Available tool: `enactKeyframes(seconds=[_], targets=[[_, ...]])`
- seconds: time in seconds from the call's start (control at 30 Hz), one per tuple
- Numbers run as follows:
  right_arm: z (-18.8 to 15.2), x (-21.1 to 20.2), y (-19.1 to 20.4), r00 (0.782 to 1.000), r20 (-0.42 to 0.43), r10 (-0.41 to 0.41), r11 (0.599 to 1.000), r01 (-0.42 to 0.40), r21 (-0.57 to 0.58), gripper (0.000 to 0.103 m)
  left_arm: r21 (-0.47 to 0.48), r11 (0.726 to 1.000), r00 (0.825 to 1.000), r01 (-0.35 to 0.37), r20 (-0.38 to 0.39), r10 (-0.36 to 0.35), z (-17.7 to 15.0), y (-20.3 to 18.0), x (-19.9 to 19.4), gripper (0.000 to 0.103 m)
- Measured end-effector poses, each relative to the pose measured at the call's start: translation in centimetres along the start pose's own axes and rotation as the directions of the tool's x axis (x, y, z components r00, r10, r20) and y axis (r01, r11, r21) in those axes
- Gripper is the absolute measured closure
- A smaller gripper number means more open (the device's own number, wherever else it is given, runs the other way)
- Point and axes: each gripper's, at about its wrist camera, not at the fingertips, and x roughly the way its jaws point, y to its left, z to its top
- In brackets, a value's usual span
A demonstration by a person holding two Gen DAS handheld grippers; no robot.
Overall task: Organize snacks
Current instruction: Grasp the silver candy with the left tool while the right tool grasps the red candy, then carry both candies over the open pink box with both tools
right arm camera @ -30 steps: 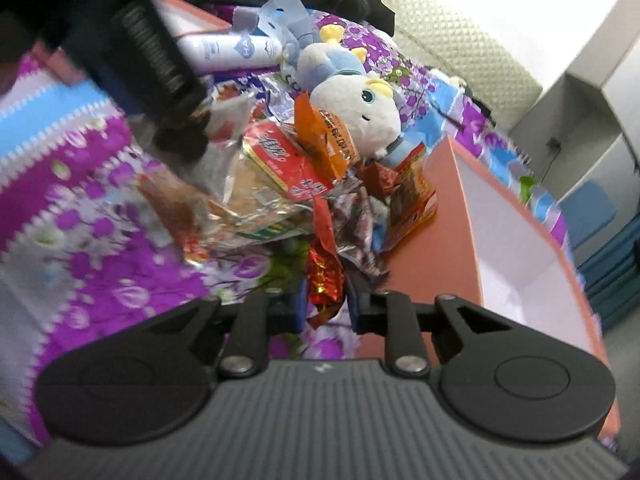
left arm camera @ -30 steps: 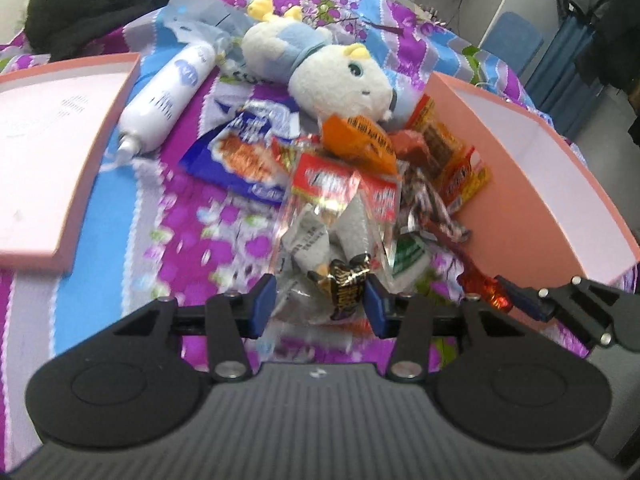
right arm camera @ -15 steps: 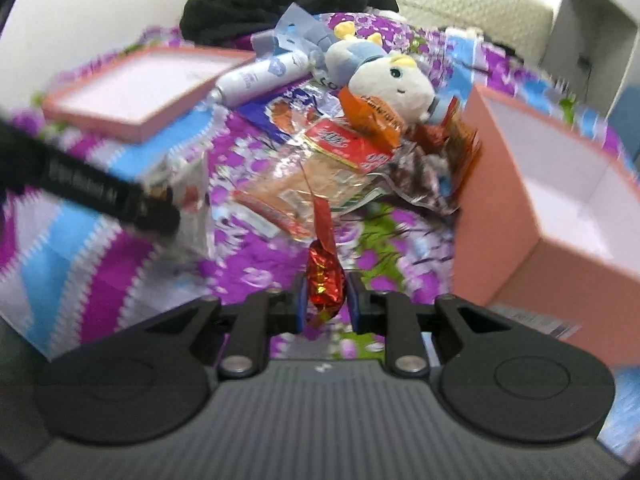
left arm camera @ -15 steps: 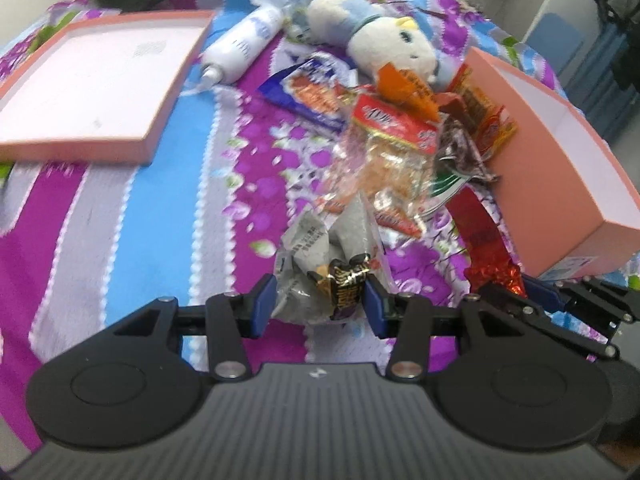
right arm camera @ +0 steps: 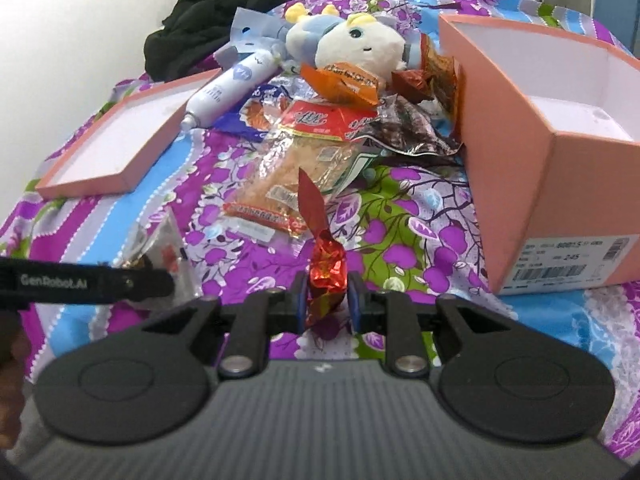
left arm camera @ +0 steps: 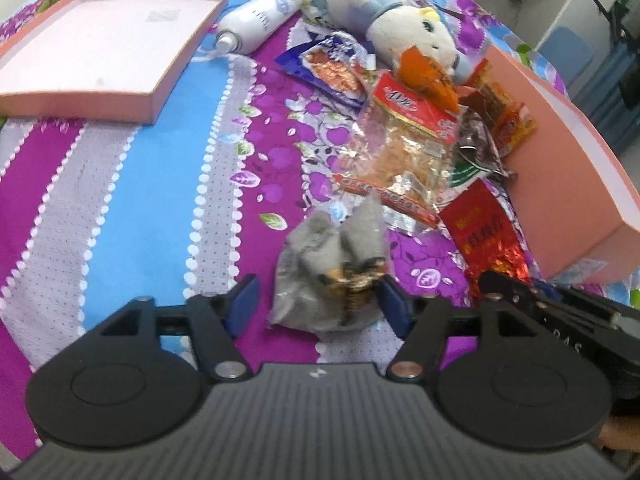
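Both wrist cameras are looking steeply down, close over the bedspread (left arm camera: pixel 160 184), sharing the snack pile (right arm camera: pixel 320 128) and pink box (right arm camera: pixel 520 152).

We see a bedspread (left arm camera: pixel 120 208) with purple, blue and grey stripes and a floral print covering the whole surface. A white plush toy (right arm camera: pixel 360 46) with yellow horns and a blue outfit lies on its side at the far end. Just beside it we note a white tube-shaped bottle (right arm camera: pixel 230 88) lying flat, nozzle toward the near side, with a crumpled pale blue plastic wrapper (right arm camera: pixel 250 34) at its far end. Behind these we see a heap of black clothing (right arm camera: pixel 224 16) against a white wall (right arm camera: pixel 72 20). Far right in the left wrist view we make out a blue chair (left arm camera: pixel 568 52), partly cut off.
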Motion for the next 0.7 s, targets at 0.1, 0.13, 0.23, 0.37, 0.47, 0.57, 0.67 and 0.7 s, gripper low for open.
enactKeyframes(seconds=[0.1, 0.13, 0.23, 0.37, 0.47, 0.57, 0.67, 0.7], targets=[[-0.2, 0.6, 0.0, 1.000, -0.003, 0.005, 1.000, -0.005, -0.007, 0.078, 0.028, 1.000, 1.000, 0.001, 0.027, -0.002, -0.1, -0.4, 0.3, 0.033], [-0.3, 0.8, 0.0, 1.000, -0.006, 0.005, 1.000, -0.005, -0.008, 0.079, 0.031, 1.000, 0.999, 0.000, 0.035, -0.001, -0.1, -0.4, 0.3, 0.034], [-0.4, 0.9, 0.0, 1.000, -0.001, 0.007, 1.000, -0.007, -0.010, 0.079, 0.024, 1.000, 0.999, 0.019, 0.045, -0.020, -0.2, -0.6, 0.5, 0.046], [0.1, 0.5, 0.4, 1.000, 0.006, 0.006, 1.000, -0.006, -0.025, 0.080, 0.031, 1.000, 0.998, 0.002, 0.056, -0.003, -0.2, -1.2, 0.3, 0.049], [0.6, 0.0, 0.7, 1.000, -0.001, -0.024, 0.999, 0.024, -0.040, 0.080, 0.018, 1.000, 0.999, 0.003, 0.048, -0.004, -0.2, -1.4, 0.0, 0.050], [1.0, -1.2, 0.6, 1.000, 0.021, -0.015, 1.000, 0.016, -0.025, 0.080, 0.020, 0.999, 0.999, -0.034, 0.036, 0.033, -0.1, -1.8, -0.8, 0.050], [1.6, -2.9, 0.6, 0.999, 0.048, -0.022, 1.000, 0.022, -0.005, 0.080, 0.024, 0.999, 0.998, -0.044, 0.034, 0.043, -0.3, -2.3, -2.1, 0.050], [1.8, -3.5, 0.6, 0.998, 0.060, -0.025, 1.000, 0.025, 0.005, 0.080, 0.026, 0.999, 0.998, -0.047, 0.037, 0.046, -0.3, -2.5, -2.7, 0.050]])
